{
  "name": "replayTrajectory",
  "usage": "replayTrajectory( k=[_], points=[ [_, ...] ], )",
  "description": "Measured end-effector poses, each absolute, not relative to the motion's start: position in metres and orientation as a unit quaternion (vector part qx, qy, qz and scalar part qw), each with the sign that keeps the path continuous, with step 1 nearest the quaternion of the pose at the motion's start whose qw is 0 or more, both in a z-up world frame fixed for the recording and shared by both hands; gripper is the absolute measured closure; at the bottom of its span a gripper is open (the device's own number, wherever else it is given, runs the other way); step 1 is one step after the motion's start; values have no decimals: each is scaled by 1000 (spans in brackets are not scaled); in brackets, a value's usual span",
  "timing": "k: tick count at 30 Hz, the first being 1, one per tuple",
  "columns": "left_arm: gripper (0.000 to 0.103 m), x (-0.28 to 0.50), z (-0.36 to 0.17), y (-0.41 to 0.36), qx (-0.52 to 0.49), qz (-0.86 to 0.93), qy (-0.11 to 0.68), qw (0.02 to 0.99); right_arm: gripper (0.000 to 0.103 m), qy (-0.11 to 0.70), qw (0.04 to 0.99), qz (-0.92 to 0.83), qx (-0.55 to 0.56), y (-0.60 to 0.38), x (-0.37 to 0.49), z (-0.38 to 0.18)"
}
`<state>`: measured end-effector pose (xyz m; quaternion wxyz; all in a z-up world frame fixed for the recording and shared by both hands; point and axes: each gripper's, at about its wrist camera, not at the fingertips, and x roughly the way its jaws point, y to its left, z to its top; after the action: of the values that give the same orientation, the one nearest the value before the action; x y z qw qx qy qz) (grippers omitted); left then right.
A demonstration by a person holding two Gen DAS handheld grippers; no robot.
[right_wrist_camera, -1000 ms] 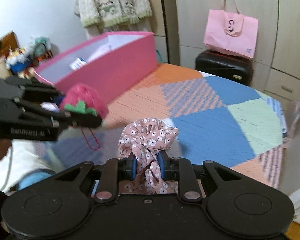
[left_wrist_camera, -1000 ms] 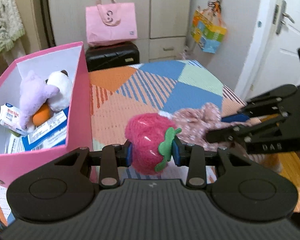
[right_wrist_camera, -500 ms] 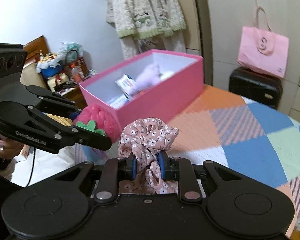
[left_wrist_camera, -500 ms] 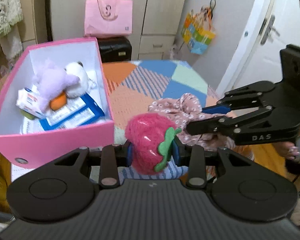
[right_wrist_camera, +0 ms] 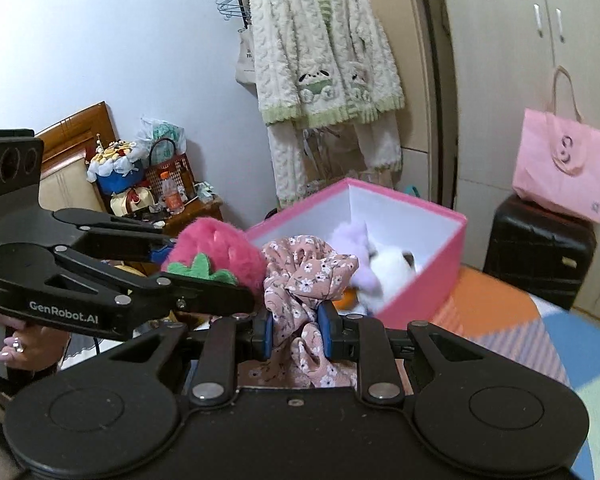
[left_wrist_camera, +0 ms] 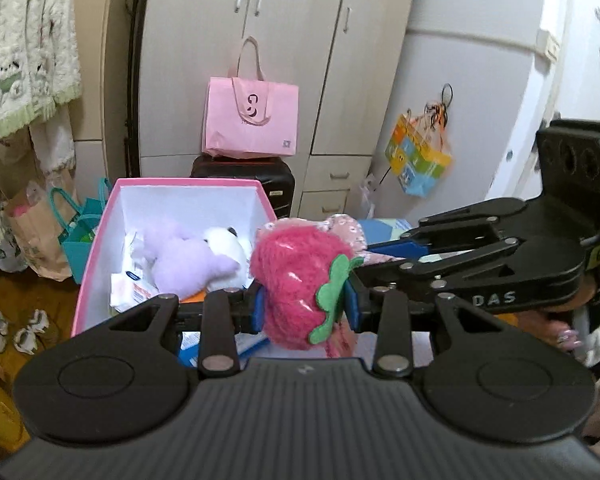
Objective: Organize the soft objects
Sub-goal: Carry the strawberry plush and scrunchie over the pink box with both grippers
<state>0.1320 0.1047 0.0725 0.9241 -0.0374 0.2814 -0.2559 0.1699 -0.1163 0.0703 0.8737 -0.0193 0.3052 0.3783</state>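
Fuzzy plush strawberry (left_wrist_camera: 296, 284); thin floral cloth scrunchie (right_wrist_camera: 304, 276); matt cardboard box (right_wrist_camera: 420, 292); matt plastic gripper (left_wrist_camera: 304, 308).

Two plush toys (left_wrist_camera: 196, 256) lie side by side in the box (left_wrist_camera: 100, 240) on the patchwork surface (right_wrist_camera: 540, 340); at twelve o'clock behind it, a tote bag (left_wrist_camera: 252, 120) tops a suitcase (left_wrist_camera: 244, 172), apparently against the wardrobe (left_wrist_camera: 260, 40).

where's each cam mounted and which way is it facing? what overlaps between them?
Left wrist: on the left gripper, looking along its fingers at the strawberry plush it clamps, pink box beyond; right gripper crosses from the right.
Right wrist: on the right gripper, clamped on the floral scrunchie; left gripper and a hand at left.
Shared: both grippers, both soft items, box, purple plush, pink tote.
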Motion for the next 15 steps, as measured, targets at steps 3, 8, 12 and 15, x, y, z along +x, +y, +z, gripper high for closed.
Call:
replayTrajectory(
  k=[3, 8, 12, 15],
  points=[
    [67, 147, 73, 124, -63, -265, 277, 921, 77, 306, 869, 388, -5, -103, 187, 69],
    [67, 175, 67, 131, -56, -247, 290, 923, 77, 313, 873, 374, -6, -86, 212, 60],
    [67, 203, 49, 134, -67, -241, 322, 913, 77, 335, 870, 359, -41, -72, 232, 44],
    [67, 223, 31, 138, -75, -235, 354, 902, 77, 348, 864, 353, -90, -61, 239, 31]
  ],
)
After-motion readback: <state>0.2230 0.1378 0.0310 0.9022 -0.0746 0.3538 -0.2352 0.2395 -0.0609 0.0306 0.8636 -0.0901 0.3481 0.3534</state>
